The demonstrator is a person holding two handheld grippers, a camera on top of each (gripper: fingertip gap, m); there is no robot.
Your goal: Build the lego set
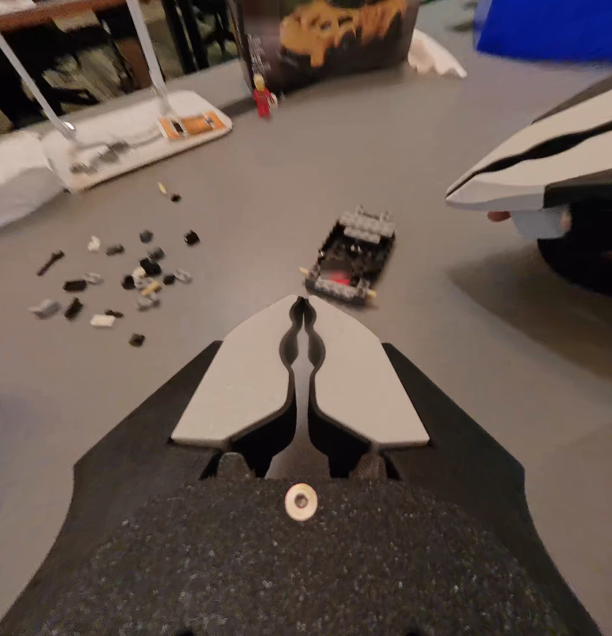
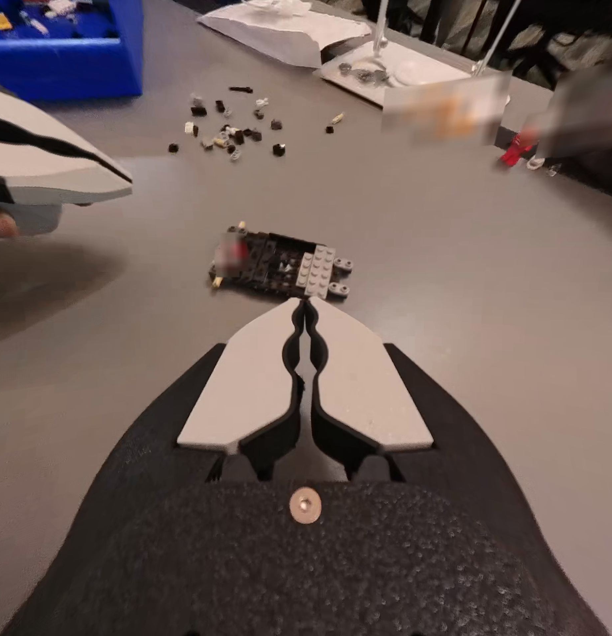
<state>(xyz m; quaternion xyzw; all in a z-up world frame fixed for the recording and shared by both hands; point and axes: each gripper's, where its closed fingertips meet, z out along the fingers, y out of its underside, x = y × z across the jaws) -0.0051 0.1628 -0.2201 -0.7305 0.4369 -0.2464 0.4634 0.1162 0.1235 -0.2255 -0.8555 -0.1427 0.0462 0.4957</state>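
A partly built black and grey Lego chassis lies flat on the grey table; it also shows in the right wrist view. My left gripper is shut and empty, its tips just short of the chassis's near end. My right gripper is shut and empty, its tips close to the chassis's near side by the grey plates. The right gripper shows at the right of the left wrist view; the left gripper shows at the left of the right wrist view. Several loose small pieces lie apart from the chassis.
A red minifigure stands by the dark set box. A blue bin holds more parts. White paper bags and a white tray with small parts lie at the table's far side. Tip to tip, the grippers are about 15 cm apart.
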